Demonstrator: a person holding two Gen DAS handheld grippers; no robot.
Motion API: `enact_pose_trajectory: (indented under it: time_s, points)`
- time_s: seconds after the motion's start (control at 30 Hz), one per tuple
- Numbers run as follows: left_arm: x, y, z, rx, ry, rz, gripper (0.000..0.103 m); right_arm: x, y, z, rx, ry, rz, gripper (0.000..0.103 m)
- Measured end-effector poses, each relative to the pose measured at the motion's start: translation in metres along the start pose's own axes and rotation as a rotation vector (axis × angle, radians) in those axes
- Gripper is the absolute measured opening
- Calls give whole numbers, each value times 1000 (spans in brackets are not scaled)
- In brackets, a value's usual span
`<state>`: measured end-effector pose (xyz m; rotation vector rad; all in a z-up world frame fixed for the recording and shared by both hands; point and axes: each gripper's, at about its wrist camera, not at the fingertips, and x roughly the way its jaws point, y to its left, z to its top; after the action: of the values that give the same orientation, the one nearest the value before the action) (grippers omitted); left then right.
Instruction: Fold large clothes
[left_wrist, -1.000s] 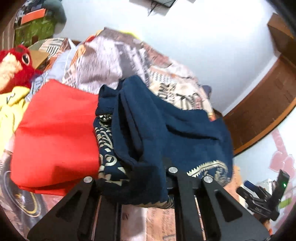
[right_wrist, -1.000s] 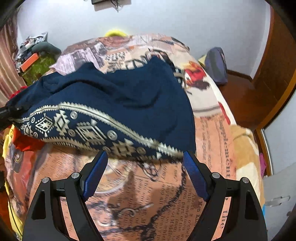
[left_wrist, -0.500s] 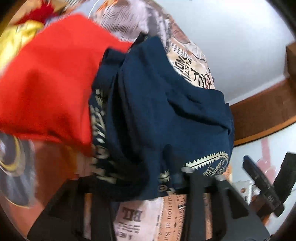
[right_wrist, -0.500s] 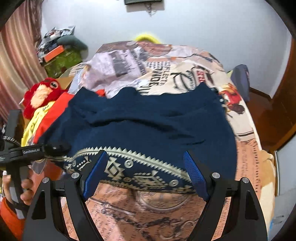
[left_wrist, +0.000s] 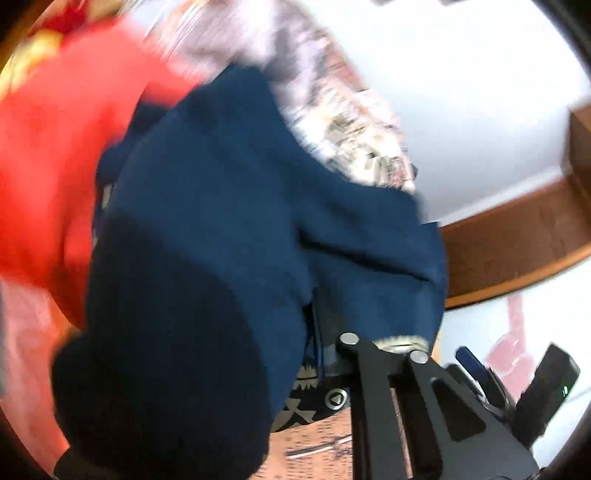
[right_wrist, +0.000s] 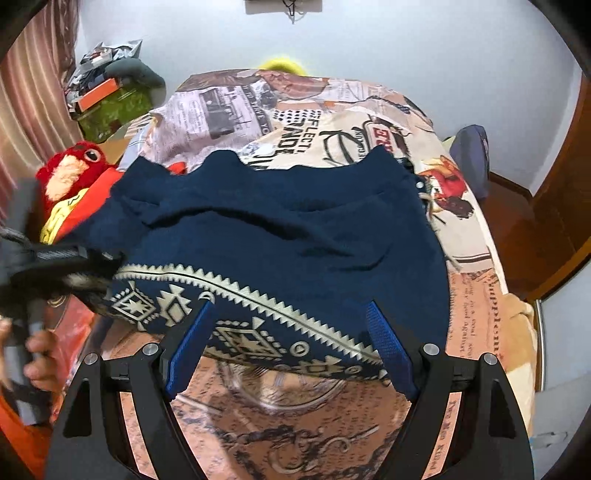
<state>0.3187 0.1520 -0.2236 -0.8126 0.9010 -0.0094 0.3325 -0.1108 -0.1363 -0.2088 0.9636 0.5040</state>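
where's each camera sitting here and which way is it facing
Left wrist view: on the left claw, angled down across the bed; the navy garment fills it, red cloth beside; its black fingers show.
Right wrist view: on the right claw, facing down the bed toward the wall; blue pads stand open, the person's hand at left.
Shared: the navy garment and each other's claw.
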Motion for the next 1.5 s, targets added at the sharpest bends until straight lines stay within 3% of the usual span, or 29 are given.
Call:
enact_pose_trajectory:
  time_s: [0.2, 0.27, 0.4, 0.5, 0.67, 0.77, 0.83, 0.9, 0.97, 1.13, 1.3, 1.33, 1.4, 1.47, 1.5]
  points:
    - [-51, -78, 17, 234, -178, 71, 6, 0, -5, 19, 51, -37, 30, 81]
    - [-64, -89, 22, 278, -232, 106, 5, -1, 0, 30, 62, -50, 59, 81]
    - [-99, -84, 22, 266, -316, 115, 5, 4, 20, 43, 47, -71, 130, 81]
    - [-107, -84, 32, 310, -357, 178, 5, 25, 41, 44, 1, -20, 204, 81]
    - [-68, -69, 37, 373, -312, 360, 5, 99, 73, 32, 21, 215, 346, 84]
    - [-53, -41, 35, 336, -279, 444, 8, 101, 87, 24, -46, 181, 280, 85]
    - [-55, -16, 35, 262, -262, 404, 16, 91, 93, 21, -92, 167, 268, 84]
    - [-60, 18, 39, 128, -237, 280, 42, 83, 92, 18, -108, 161, 270, 83]
    - [-65, 46, 40, 8, -232, 184, 49, 75, 84, 19, -94, 151, 268, 83]
    - [-64, 94, 39, -154, -207, 62, 49, 59, 71, 37, -18, 75, 256, 83]
    - [-57, 117, 45, -232, -221, 22, 49, 66, 84, 51, -15, 39, 209, 83]
    - [-55, 114, 47, -233, -221, 31, 48, 71, 89, 51, -21, 40, 196, 83]
    - [-56, 108, 49, -206, -227, 94, 27, 86, 100, 49, -42, 70, 179, 83]
    - [-56, 90, 54, -119, -242, 202, 9, 103, 107, 40, -55, 122, 183, 83]
    - [-58, 79, 57, -74, -255, 243, 5, 109, 109, 36, -60, 132, 180, 84]
